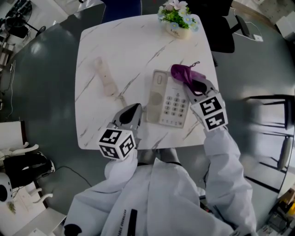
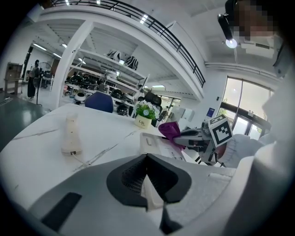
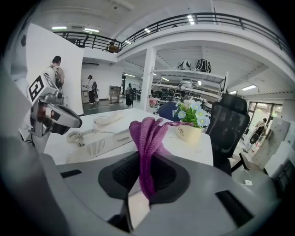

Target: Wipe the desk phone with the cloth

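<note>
A beige desk phone (image 1: 167, 99) lies on the white marble table (image 1: 133, 41), its cradle bare. Its handset (image 1: 104, 76) rests apart to the left, joined by a coiled cord (image 1: 122, 97). My right gripper (image 1: 189, 85) is shut on a purple cloth (image 1: 184, 73) that bunches over the phone's upper right corner. In the right gripper view the cloth (image 3: 148, 138) stands up between the jaws, with the phone (image 3: 99, 145) just beyond. My left gripper (image 1: 131, 113) hovers at the phone's lower left, jaws shut with nothing in them. The left gripper view shows the handset (image 2: 71, 135) and the phone (image 2: 159, 143).
A small pot of flowers (image 1: 177, 17) stands at the table's far edge. A black office chair (image 1: 226, 27) sits beyond the far right corner and a blue chair (image 1: 120, 9) behind the table. Dark metal frames (image 1: 272, 133) stand on the floor to the right.
</note>
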